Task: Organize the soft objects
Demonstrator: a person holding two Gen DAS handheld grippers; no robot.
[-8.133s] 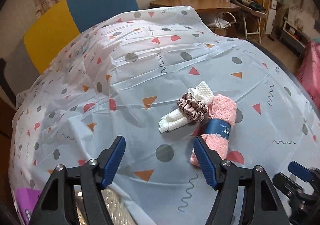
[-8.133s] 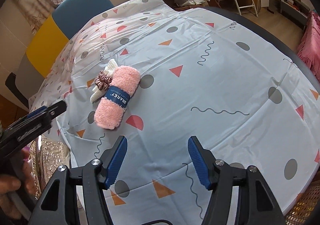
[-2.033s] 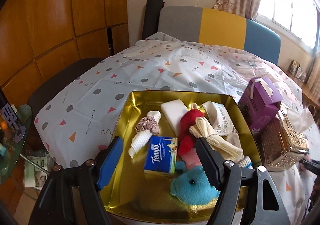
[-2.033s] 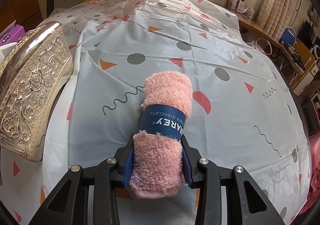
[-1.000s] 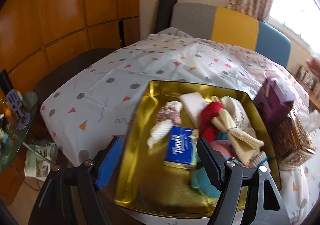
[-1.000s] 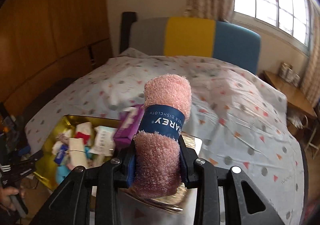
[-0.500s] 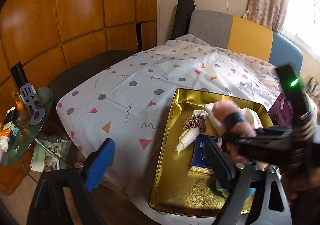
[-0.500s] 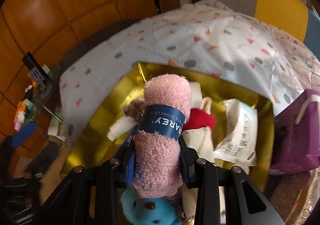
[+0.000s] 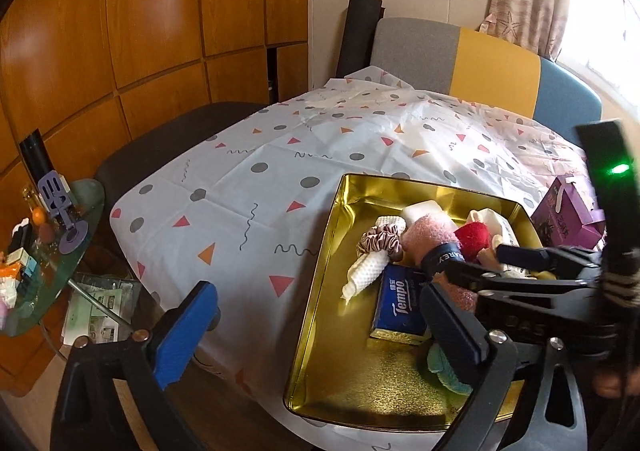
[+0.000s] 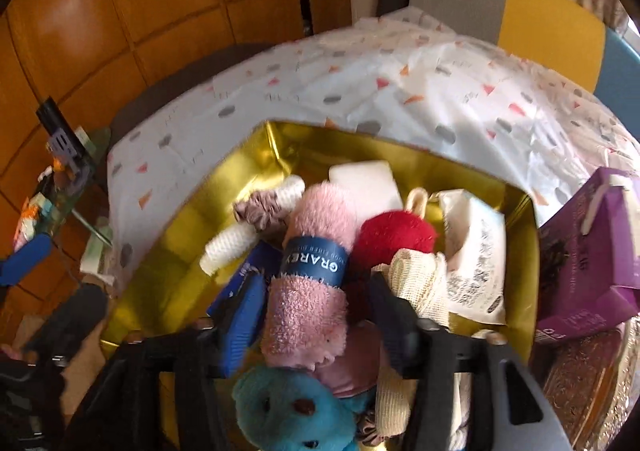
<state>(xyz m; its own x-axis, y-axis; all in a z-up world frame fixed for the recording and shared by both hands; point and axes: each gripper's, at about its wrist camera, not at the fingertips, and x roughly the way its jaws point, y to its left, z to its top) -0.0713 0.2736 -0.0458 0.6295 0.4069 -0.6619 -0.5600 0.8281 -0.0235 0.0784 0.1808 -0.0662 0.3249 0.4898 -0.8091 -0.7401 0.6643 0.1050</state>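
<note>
- Right claw point(image 10: 316, 315): jaws just opening, letting go of the pink rolled towel point(image 10: 316, 247), no longer carrying it as a second ago.
- Towel: now lying in the gold tray point(image 10: 180, 235) among the other soft items; this delivery is looking complete.
- Left claw point(image 9: 316, 331): hanging wide open, empty.

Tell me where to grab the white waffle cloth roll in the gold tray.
Grip the white waffle roll at its lower bare half, below the scrunchie, coming from above with fingers across its width. It lies flat on the gold tray, whose bare floor leaves space on that side; the tissue pack crowds the other.
</note>
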